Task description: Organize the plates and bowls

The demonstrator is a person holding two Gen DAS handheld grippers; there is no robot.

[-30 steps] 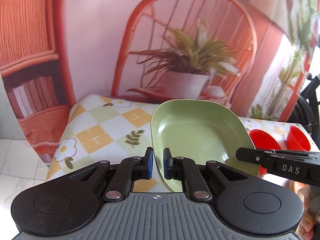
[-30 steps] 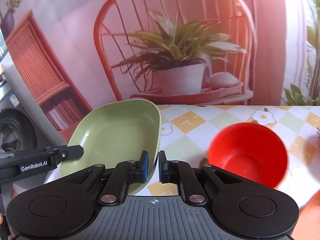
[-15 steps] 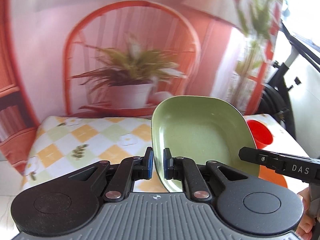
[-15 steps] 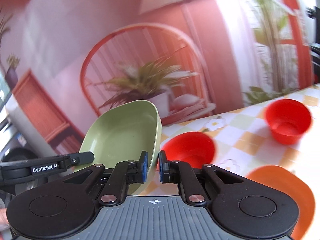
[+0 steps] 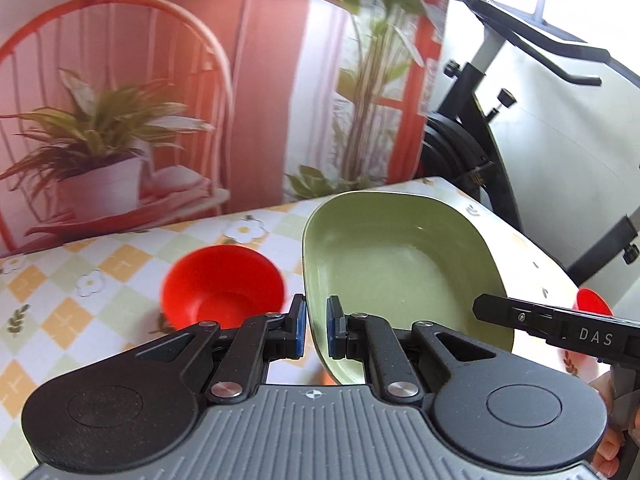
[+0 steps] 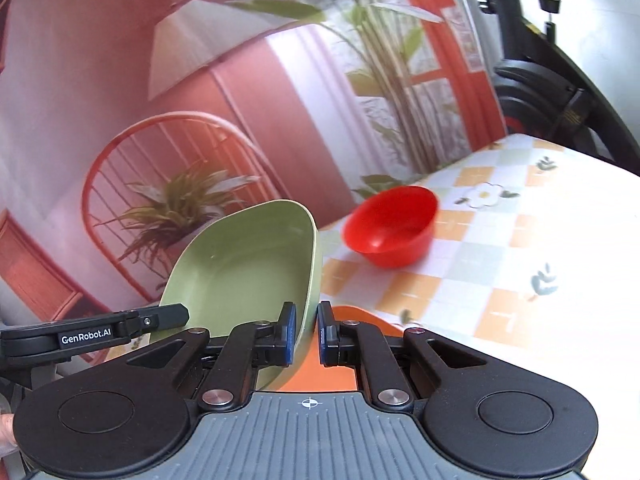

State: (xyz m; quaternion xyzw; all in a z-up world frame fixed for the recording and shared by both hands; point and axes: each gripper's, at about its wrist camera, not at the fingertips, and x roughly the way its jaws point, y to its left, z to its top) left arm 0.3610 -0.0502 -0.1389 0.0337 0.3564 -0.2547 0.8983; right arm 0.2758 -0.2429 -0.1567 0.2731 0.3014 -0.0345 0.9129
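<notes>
Green plate (image 5: 400, 264), pinched at opposite rims by left gripper (image 5: 317, 332) and right gripper (image 6: 307, 334), has swung from the table's left end toward its right, now above the orange plate (image 6: 344, 316) beside a red bowl (image 6: 390, 226); stacking seems imminent.

- Green plate (image 5: 400, 264): one, squarish with rounded corners.
- Red bowls: two seen in the left wrist view, one whole (image 5: 222, 286) on the checked tablecloth, one (image 5: 592, 304) mostly hidden at the right behind a gripper finger. The right wrist view shows a single red bowl (image 6: 390, 226).
- Orange plate (image 6: 344, 360): one, only partly visible under the right gripper.
- Grippers: two, left gripper (image 5: 316, 332) and right gripper (image 6: 306, 334).
</notes>
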